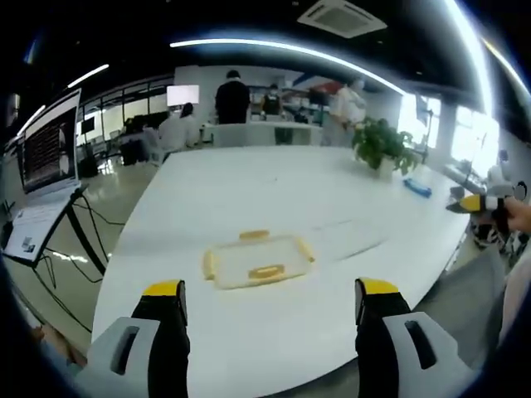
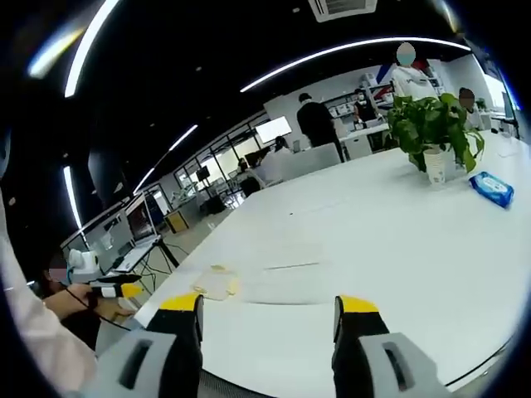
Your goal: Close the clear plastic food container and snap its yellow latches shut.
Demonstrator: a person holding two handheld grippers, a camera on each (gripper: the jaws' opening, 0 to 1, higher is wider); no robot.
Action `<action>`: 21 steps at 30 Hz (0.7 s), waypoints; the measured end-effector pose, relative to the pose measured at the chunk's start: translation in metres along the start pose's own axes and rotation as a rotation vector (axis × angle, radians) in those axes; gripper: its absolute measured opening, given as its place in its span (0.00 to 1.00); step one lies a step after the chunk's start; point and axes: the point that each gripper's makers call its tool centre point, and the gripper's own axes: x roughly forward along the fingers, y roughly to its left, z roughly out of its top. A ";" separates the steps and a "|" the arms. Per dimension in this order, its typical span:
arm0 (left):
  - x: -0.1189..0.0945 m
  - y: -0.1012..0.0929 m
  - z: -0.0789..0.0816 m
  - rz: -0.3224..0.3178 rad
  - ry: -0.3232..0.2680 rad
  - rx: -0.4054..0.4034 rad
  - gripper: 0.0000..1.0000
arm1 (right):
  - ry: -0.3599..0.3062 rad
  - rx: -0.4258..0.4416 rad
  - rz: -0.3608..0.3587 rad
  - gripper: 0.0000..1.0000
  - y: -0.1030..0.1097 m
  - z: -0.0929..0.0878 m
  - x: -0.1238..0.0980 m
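Table (image 1: 249, 199) first: big white top, runs across the left gripper view and also the right gripper view (image 2: 398, 240). Office room behind it with long ceiling light strips, people standing at the far end near shelves. Laptop (image 1: 46, 166) on a stand sits off the table's edge, at the left of the left gripper view, screen lit.

Potted plant (image 2: 431, 124) stands on the table toward the far side, green leaves, white pot; seen in the left gripper view too (image 1: 380, 145). Blue packet (image 2: 491, 189) lies flat on the table just beside the plant.

Clear plastic food container (image 1: 259, 260) lies flat on the table, ahead of the left gripper, between its two jaws in the view but well apart from them. Yellow latches (image 1: 265, 271) show along its edges; can't tell if they are snapped. In the right gripper view the container (image 2: 217, 284) is off to the left near the table edge, small and blurry.

Left gripper (image 1: 271, 300): jaws spread wide, yellow tips, nothing between them, above the near table edge. Right gripper (image 2: 270, 311): jaws wide apart too, holding nothing, over the table. The right gripper's yellow tip also pokes into the left gripper view from the right (image 1: 473, 203), with a hand on it.
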 end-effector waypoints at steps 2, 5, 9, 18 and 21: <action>0.001 -0.001 0.001 -0.001 0.001 0.006 0.82 | 0.001 -0.001 0.004 0.63 0.000 0.000 0.000; 0.001 -0.002 0.000 -0.007 0.004 0.013 0.82 | 0.003 0.001 0.005 0.63 0.001 -0.001 0.001; 0.001 -0.003 -0.002 -0.010 0.012 0.014 0.82 | 0.014 -0.007 0.009 0.63 0.002 -0.003 0.002; 0.000 0.000 -0.004 -0.008 0.021 0.017 0.82 | 0.029 -0.022 0.008 0.63 0.003 -0.005 0.004; 0.001 0.001 -0.003 -0.008 0.020 0.017 0.82 | 0.034 -0.025 0.009 0.63 0.005 -0.006 0.005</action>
